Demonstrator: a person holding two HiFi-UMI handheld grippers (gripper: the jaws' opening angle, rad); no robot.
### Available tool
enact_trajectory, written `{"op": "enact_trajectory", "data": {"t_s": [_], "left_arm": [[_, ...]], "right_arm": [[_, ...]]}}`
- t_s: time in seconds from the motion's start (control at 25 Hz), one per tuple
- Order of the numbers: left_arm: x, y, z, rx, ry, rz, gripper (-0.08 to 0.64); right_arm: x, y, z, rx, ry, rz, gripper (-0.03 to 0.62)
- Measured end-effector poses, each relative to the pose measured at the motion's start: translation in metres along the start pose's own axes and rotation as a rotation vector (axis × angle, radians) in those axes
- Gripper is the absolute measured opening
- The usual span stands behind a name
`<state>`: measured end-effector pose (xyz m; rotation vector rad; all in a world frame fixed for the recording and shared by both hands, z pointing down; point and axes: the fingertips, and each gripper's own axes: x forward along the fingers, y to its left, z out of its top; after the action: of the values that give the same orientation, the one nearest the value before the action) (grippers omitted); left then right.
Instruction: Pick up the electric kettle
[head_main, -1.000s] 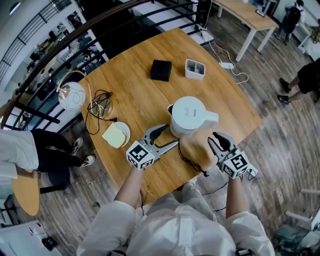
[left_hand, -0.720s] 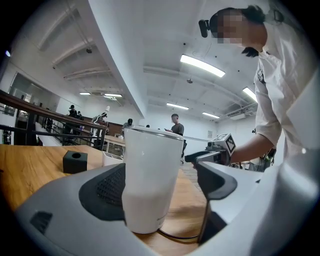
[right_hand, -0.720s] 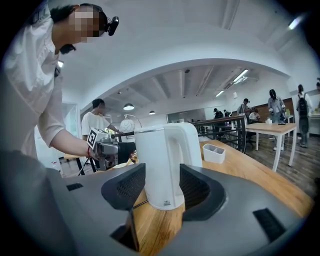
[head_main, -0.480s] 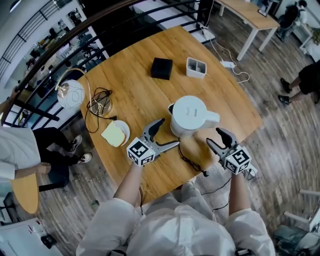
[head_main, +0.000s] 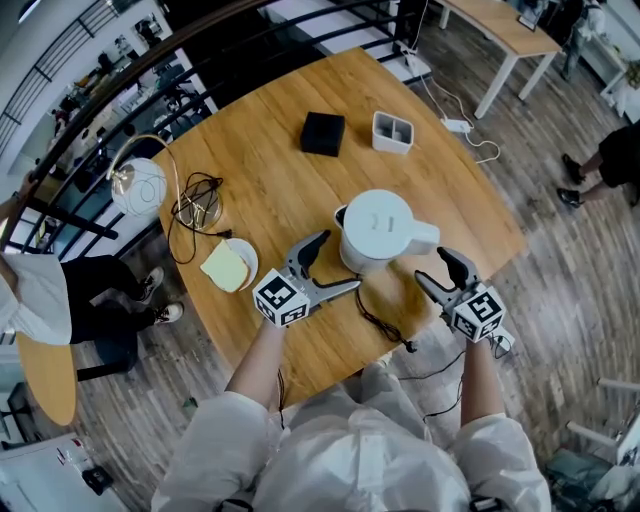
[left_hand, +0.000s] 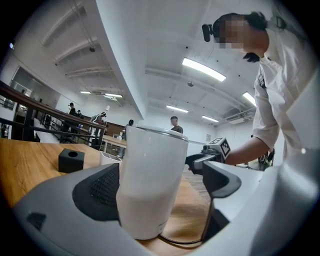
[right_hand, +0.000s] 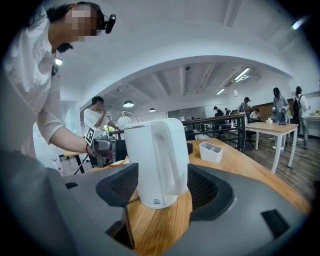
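Electric kettle (head_main: 383, 228) unclamped ahead of left gripper (head_main: 336, 263) and right gripper (head_main: 433, 267), jaws opening.
Centre right jaws squarely on its handle (head_main: 425, 238) before you close.

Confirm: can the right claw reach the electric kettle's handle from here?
Probably yes. The electric kettle's handle faces the right claw, whose jaws are opening just short of it, pads touching nothing, with only bare table between.
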<state>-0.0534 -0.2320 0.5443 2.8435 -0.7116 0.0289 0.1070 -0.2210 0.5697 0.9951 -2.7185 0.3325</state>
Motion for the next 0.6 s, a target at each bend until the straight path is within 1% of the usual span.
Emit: {"op": "enact_trajectory", "data": {"t_s": [0.12,0.2,0.32,0.44,0.6], "left_arm": [[0.004,0.004,-0.002,-0.015,-0.01,-0.037,0.553],[0.008,0.01,-0.006,-0.012,0.005,-0.06,0.583],[0.016,0.019,-0.01,0.021,0.046,-0.091,0.584],[0.026,0.026,-0.009,0.045,0.069,-0.121,0.584],[0.036,0.025,-0.009,0.08,0.101,-0.184,0.584]], "right_arm": [[0.005,-0.006,-0.002,-0.007,0.009,0.021,0.288],[0.009,-0.011,-0.003,-0.015,0.02,0.035,0.288],[0.014,-0.019,-0.003,-0.029,0.038,0.057,0.288],[0.02,-0.021,-0.003,-0.049,0.06,0.089,0.288],[0.026,-0.023,-0.005,-0.066,0.08,0.115,0.287]]}}
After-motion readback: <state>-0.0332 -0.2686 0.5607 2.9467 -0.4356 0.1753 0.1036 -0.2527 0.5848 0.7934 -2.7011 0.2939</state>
